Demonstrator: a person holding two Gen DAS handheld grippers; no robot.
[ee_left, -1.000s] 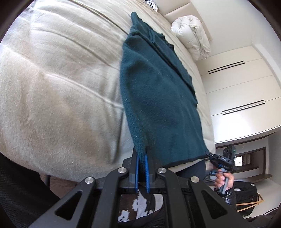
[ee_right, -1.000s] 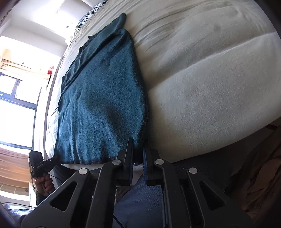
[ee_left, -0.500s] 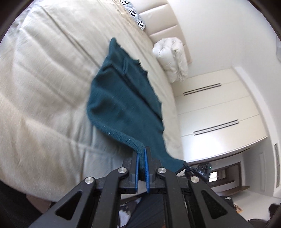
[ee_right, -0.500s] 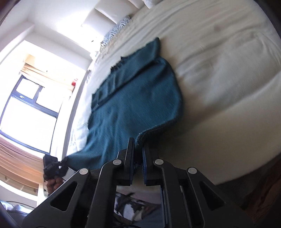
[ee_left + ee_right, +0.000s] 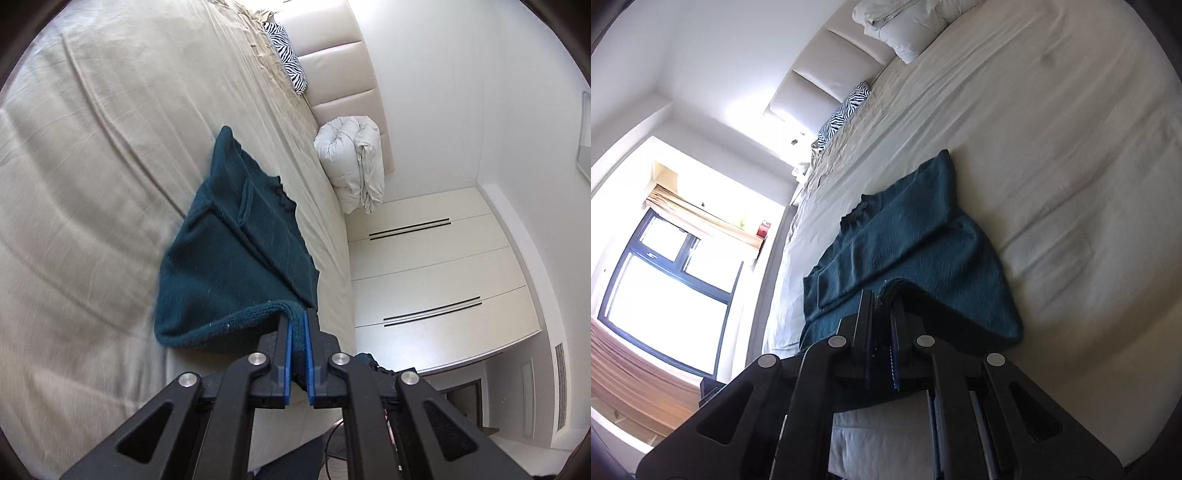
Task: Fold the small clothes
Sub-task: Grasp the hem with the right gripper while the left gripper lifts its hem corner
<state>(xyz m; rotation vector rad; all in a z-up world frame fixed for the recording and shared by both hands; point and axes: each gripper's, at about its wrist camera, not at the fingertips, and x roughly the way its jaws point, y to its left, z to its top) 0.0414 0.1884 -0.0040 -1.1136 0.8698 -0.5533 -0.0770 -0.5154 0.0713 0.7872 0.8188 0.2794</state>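
Observation:
A dark teal knit sweater (image 5: 236,266) lies on a beige bed (image 5: 92,184), its near hem lifted and curling over the rest. My left gripper (image 5: 298,325) is shut on one hem corner, held above the garment. In the right wrist view the same sweater (image 5: 923,240) spreads ahead, and my right gripper (image 5: 882,302) is shut on the other hem corner, raised over the body. The sleeves lie folded across the upper part. The underside of the lifted hem is hidden.
A zebra-print pillow (image 5: 288,62) and a rolled white duvet (image 5: 354,158) lie by the padded headboard (image 5: 343,74). White wardrobe doors (image 5: 436,280) stand beyond the bed's side. A bright window (image 5: 665,288) is on the other side.
Both grippers have lifted the hem from the bed's near edge and carried it forward toward the headboard. The sweater's lower part now arches over its body.

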